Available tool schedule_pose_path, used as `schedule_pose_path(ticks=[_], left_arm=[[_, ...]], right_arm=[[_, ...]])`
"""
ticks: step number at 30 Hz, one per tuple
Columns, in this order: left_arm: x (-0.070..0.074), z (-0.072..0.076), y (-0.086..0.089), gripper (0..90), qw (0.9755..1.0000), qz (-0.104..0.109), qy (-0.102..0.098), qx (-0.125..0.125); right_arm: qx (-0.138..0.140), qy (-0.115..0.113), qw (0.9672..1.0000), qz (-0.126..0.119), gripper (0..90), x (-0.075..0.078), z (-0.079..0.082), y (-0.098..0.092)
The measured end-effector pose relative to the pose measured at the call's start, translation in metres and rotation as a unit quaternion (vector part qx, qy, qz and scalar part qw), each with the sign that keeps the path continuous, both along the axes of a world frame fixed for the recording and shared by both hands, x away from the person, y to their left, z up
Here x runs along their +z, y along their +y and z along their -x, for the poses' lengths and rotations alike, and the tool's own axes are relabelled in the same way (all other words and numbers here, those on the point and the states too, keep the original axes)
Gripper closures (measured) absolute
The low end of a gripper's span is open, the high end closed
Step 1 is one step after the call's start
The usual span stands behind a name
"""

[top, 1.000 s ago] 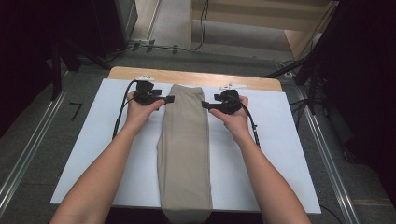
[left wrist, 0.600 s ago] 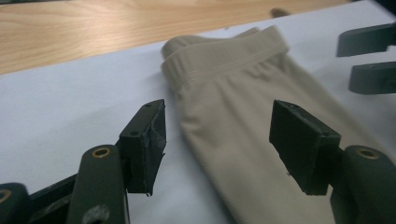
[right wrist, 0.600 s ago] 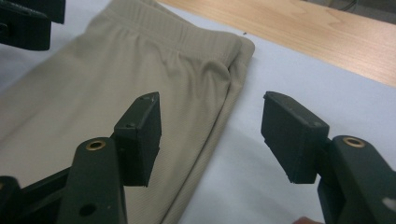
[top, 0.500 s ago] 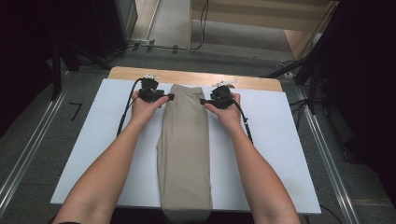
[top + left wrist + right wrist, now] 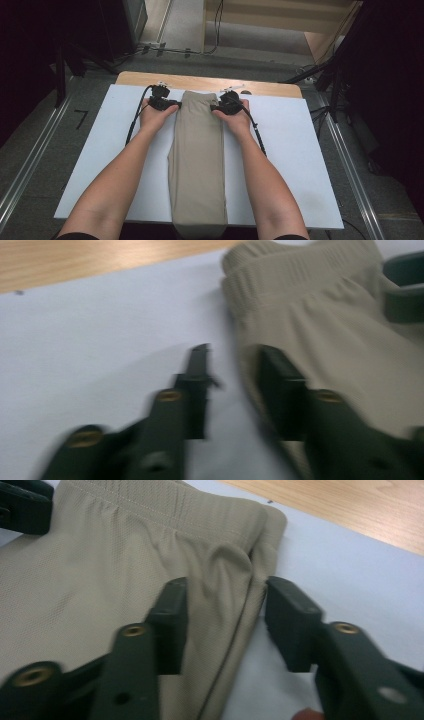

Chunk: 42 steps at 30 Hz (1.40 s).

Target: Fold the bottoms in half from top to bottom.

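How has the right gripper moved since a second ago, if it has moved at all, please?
Yes. The right gripper has slid inward, away from the white board's right edge, onto the trousers' waist edge, its jaws closing with the fabric's edge between them.

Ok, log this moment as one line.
left gripper: jaws closing on trousers edge | right gripper: jaws closing, straddling opposite edge | not lifted

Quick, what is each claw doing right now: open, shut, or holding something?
Left gripper: closing on the trousers' edge, not pressing yet.
Right gripper: closing, trousers' edge between its jaws, a gap remains.
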State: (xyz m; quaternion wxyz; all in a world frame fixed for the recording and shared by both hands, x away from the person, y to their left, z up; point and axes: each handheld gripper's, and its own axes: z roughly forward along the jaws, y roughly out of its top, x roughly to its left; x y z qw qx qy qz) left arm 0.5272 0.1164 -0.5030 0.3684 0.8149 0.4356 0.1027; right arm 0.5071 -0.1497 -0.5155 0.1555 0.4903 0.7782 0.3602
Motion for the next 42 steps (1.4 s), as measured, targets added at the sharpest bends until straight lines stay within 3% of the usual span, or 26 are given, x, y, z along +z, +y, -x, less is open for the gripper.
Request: schedule_pose_path(ticks=[2, 4, 5, 6, 8, 9, 10, 11, 12, 15, 20, 25, 26, 29, 30, 34, 36, 42], left_arm=[[0.001, 0.002, -0.003, 89.6, 1.0, -0.002, 0.003, -0.009], [0.002, 0.003, -0.003, 90.0, 0.9999, -0.004, 0.003, -0.011], [0.002, 0.003, -0.001, 90.0, 0.9999, 0.0, 0.005, -0.014], [0.002, 0.003, -0.001, 90.0, 0.9999, 0.0, 0.005, -0.014], [0.005, 0.006, 0.006, 90.0, 0.9996, 0.028, 0.002, -0.01], [0.005, 0.006, 0.006, 90.0, 0.9996, 0.028, 0.002, -0.01], [0.009, 0.008, 0.011, 90.0, 0.9989, 0.046, 0.0, -0.01], [0.009, 0.008, 0.011, 90.0, 0.9989, 0.046, 0.0, -0.01], [0.013, 0.011, 0.016, 90.0, 0.998, 0.061, -0.011, -0.017], [0.02, 0.017, 0.021, 90.0, 0.9969, 0.073, -0.02, -0.023], [0.029, 0.029, 0.026, 90.0, 0.9941, 0.097, -0.039, -0.031], [0.036, 0.05, 0.029, 90.0, 0.9924, 0.098, -0.058, -0.048], [0.039, 0.059, 0.029, 90.0, 0.9908, 0.104, -0.064, -0.058], [0.042, 0.069, 0.029, 90.0, 0.9897, 0.107, -0.071, -0.063], [0.045, 0.078, 0.029, 90.0, 0.9879, 0.113, -0.078, -0.071], [0.051, 0.093, 0.029, 90.0, 0.9861, 0.118, -0.087, -0.078], [0.055, 0.107, 0.03, 90.0, 0.9842, 0.123, -0.096, -0.083], [0.055, 0.128, 0.035, 90.0, 0.9828, 0.125, -0.102, -0.09]], right_arm=[[-0.007, 0.002, 1.0, -0.003, 71.3, 0.0, 0.001, 0.004], [0.003, 0.014, 0.9997, -0.021, 83.7, 0.0, 0.0, 0.005], [0.011, 0.019, 0.9995, -0.022, 85.3, 0.001, 0.001, 0.006], [0.011, 0.019, 0.9995, -0.022, 85.3, 0.001, 0.001, 0.006], [0.026, 0.017, 0.9991, -0.029, 86.7, 0.002, 0.005, 0.006], [0.026, 0.017, 0.9991, -0.029, 86.7, 0.002, 0.005, 0.006], [0.034, 0.006, 0.9985, -0.041, 87.0, 0.005, 0.009, 0.006], [0.039, 0.0, 0.9981, -0.048, 87.1, 0.006, 0.011, 0.005], [0.042, -0.004, 0.9977, -0.052, 87.2, 0.008, 0.014, 0.004], [0.046, -0.017, 0.9962, -0.071, 87.3, 0.014, 0.023, 0.002], [0.059, -0.044, 0.9946, -0.073, 87.3, 0.024, 0.039, -0.002], [0.073, -0.065, 0.9919, -0.081, 87.3, 0.037, 0.066, -0.01], [0.075, -0.068, 0.9917, -0.08, 87.3, 0.039, 0.07, -0.011], [0.077, -0.075, 0.9904, -0.087, 87.4, 0.044, 0.083, -0.014], [0.077, -0.077, 0.9901, -0.088, 87.3, 0.046, 0.088, -0.015], [0.085, -0.09, 0.9887, -0.084, 87.3, 0.05, 0.103, -0.014], [0.09, -0.097, 0.9877, -0.084, 87.3, 0.051, 0.119, -0.012], [0.095, -0.105, 0.9856, -0.092, 87.3, 0.049, 0.143, -0.014]])
